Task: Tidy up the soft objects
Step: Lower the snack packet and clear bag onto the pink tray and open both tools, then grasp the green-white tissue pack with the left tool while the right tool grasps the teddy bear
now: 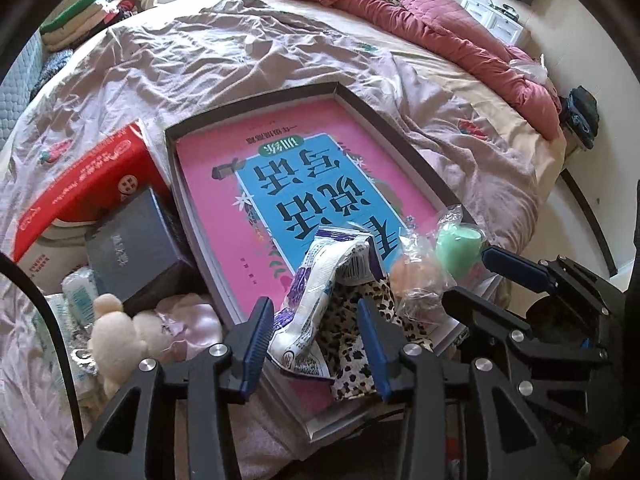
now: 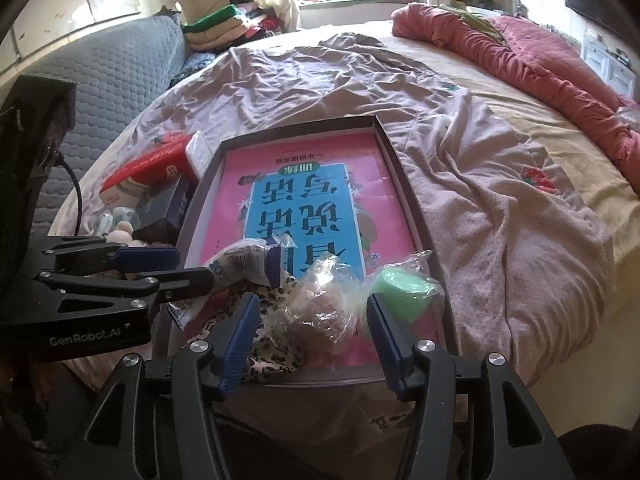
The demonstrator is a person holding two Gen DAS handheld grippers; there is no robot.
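While both tools hover over the near end of the shallow box (image 1: 404, 120), my left gripper (image 1: 318, 340) stands released astride the white tissue packet (image 1: 316, 300) on the leopard cloth (image 1: 360, 312); my right gripper (image 2: 312, 336), also unclenched, frames the clear-bagged sponges (image 2: 328, 300), lying straight ahead.

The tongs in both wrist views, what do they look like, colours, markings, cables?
Both are matte black linkage frames with silver round rivets. Left tongs and right tongs each have two fingers faced with ribbed blue pads. In the right wrist view, the left unit's body reads "GenRobot.AI" in pale lettering, and a black cable runs from its boxy housing.
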